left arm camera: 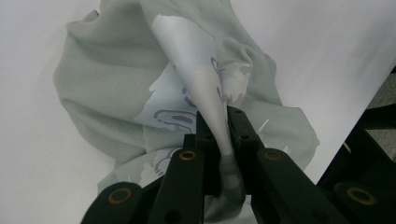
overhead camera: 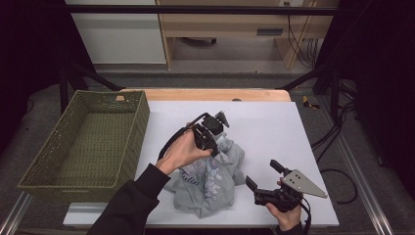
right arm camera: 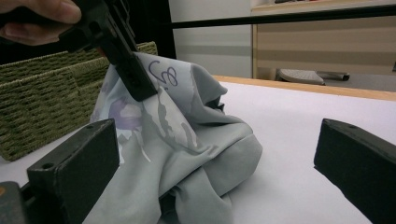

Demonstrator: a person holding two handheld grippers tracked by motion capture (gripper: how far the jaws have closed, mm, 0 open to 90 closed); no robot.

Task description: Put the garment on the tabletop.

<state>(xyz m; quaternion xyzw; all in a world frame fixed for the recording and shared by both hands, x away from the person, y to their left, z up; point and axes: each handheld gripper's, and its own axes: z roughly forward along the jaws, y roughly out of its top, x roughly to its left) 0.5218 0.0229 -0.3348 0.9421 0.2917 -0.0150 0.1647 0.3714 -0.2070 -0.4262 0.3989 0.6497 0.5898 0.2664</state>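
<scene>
Shirt pinched up on the left, right side wide open

Shirt (overhead camera: 211, 181) sits crumpled on the white table (overhead camera: 274, 127), just to the right of the green basket (overhead camera: 88, 142) and well apart from its wall. The left gripper (left arm camera: 218, 135) has its jaws shut on a fold of the printed part and lifts it into a little peak, seen clearly from the right gripper view too, where the fabric hangs off that gripper's tip (right arm camera: 135, 79). The right gripper (overhead camera: 264, 176) hovers low just past the shirt's far side from the basket, jaws spread wide with nothing between them.

To do this step well, I'd say keep the left pinch firm and bring the right one in on a second edge of the shirt, away from the basket side, not on the same fold. Grab a single layer if you can, since the heap is bunched and a thick wad could slip. Then lift both together so the cloth clears the basket rim instead of dragging.
</scene>
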